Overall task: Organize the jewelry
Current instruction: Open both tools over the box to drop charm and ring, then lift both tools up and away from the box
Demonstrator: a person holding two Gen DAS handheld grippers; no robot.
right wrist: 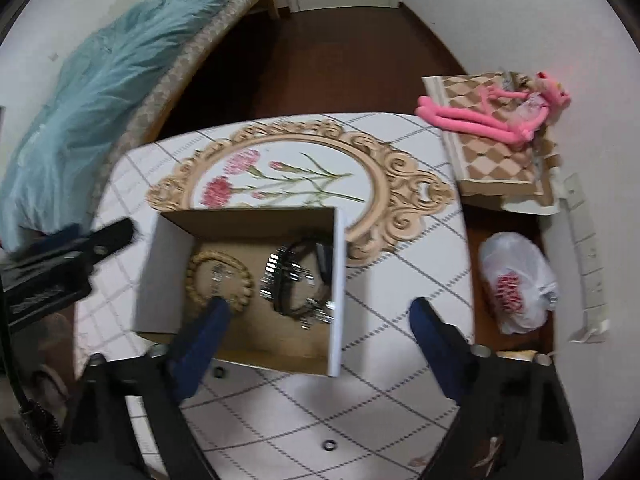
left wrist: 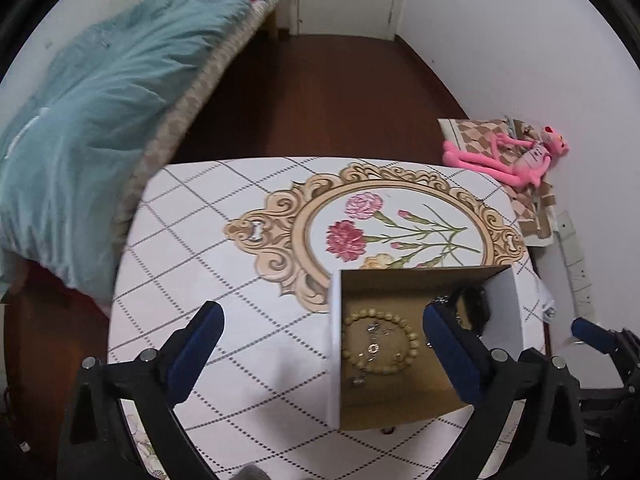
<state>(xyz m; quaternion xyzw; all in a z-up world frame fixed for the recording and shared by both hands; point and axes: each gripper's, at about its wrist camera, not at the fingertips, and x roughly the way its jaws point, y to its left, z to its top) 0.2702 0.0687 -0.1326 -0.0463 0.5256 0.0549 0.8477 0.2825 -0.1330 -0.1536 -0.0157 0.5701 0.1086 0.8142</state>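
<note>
both grippers, left (left wrist: 320, 344) and right (right wrist: 320, 332), hang over the box (right wrist: 160, 280) on the table (right wrist: 400, 280) with fingers spread wide and nothing between them. inside lie one bead bracelet (right wrist: 220, 276), some small silver pieces within its ring, and one dark strap with metal links (right wrist: 296, 288). all look light, loose and slippery, probably best pinched across a bead or the strap's edge; two small rings (right wrist: 330, 445) lie outside the box.

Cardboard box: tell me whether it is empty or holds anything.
Not empty. The box is open-topped, and a beaded bracelet lies on its floor beside a dark strap with metal pieces.
</note>
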